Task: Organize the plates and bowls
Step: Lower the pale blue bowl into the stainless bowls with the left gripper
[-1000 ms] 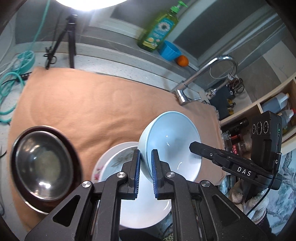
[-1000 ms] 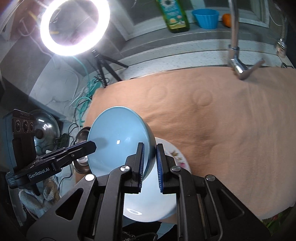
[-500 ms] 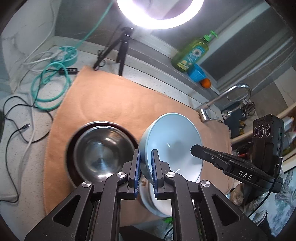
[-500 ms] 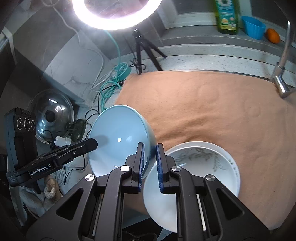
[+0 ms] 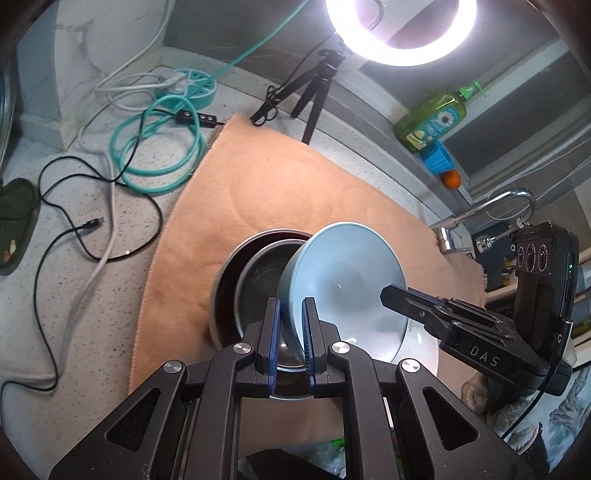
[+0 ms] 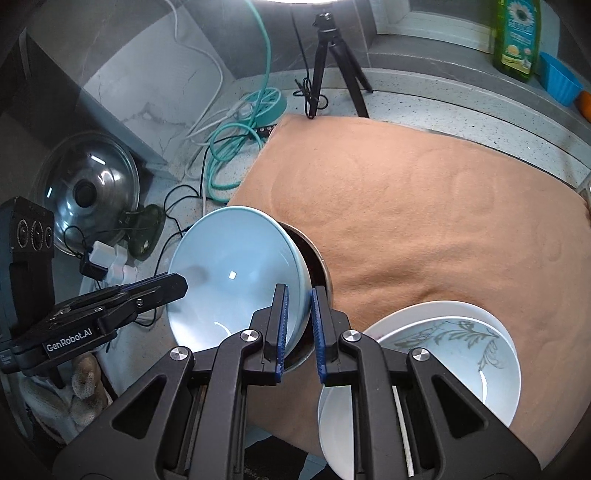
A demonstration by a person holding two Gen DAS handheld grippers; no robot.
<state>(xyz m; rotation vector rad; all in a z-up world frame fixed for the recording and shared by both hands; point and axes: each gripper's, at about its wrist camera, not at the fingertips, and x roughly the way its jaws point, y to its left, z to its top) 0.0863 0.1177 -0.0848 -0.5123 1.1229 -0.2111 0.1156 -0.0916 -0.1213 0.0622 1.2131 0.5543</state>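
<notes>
1. From my left wrist camera, my left gripper point(image 5: 290, 332) is clamped tight on the near rim of the light blue bowl point(image 5: 343, 284), one blue pad inside the wall and one outside.
2. I hold the bowl tilted, its opening turned toward the right, in the air above the steel bowl point(image 5: 258, 280).
3. The steel bowl sits in a dark bowl point(image 5: 221, 291) on the orange cloth point(image 5: 266, 192), near the cloth's near-left corner.
4. My right gripper point(image 5: 391, 295) comes in from the right of this view and its tips are closed on the blue bowl's opposite rim.
5. A sliver of the white plate point(image 5: 423, 343) shows below the blue bowl, toward the cloth's near edge.
6. Beyond the cloth's far edge I see a ring light point(image 5: 400, 33) on a tripod; teal cable point(image 5: 159, 147) coils on the bench off the left edge.
7. From my right wrist camera, my right gripper point(image 6: 298, 328) is nipped shut on the blue bowl's point(image 6: 229, 273) rim, wall between the pads.
8. My left gripper point(image 6: 177, 286) reaches in from the left, closed on the far rim.
9. The dark bowl's point(image 6: 314, 258) edge peeks out just behind the blue bowl.
10. Two white dishes are stacked at the cloth's point(image 6: 424, 206) near-right corner: a leaf-patterned plate point(image 6: 454, 350) sits in a plain white plate point(image 6: 436, 308).
</notes>
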